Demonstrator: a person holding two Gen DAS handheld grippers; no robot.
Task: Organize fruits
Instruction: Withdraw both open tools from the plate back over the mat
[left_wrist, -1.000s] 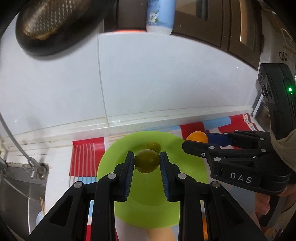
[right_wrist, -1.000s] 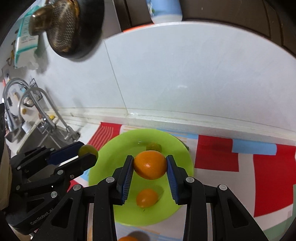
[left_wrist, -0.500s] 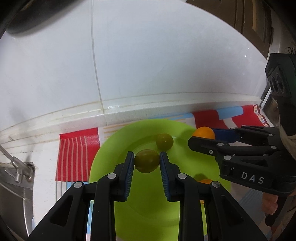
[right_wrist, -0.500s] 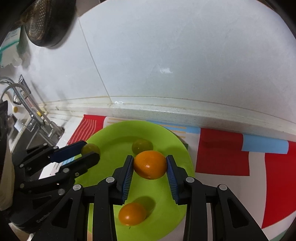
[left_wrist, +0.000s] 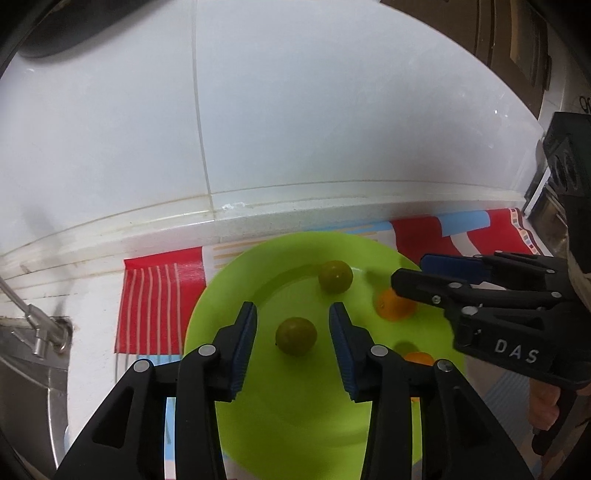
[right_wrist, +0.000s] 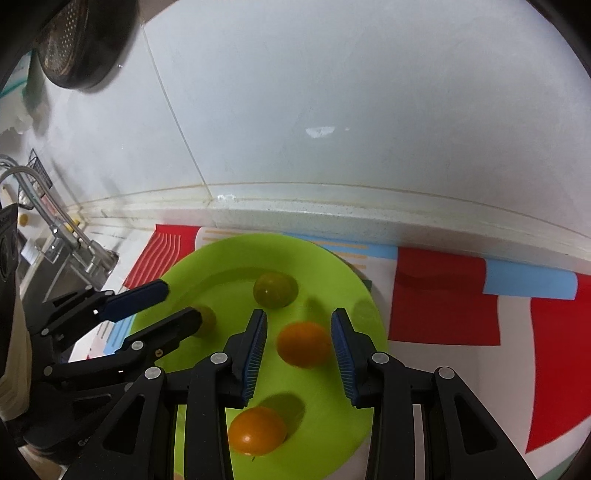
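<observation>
Two hand-held grippers hang over a lime-green plate on the tabletop. The left gripper is opening, its pads clear of the green fruit lying between them. The right gripper stands spread around an orange fruit, not touching it. Another green fruit sits farther back, another orange one nearer.

Left tool: pitched steeply downward, jaws opening, pads clear of contact on both sides. Right tool: same downward pitch, jaws apart, pads touching nothing. The tools sit side by side, tips converging. A hand grips the right tool's handle.
</observation>
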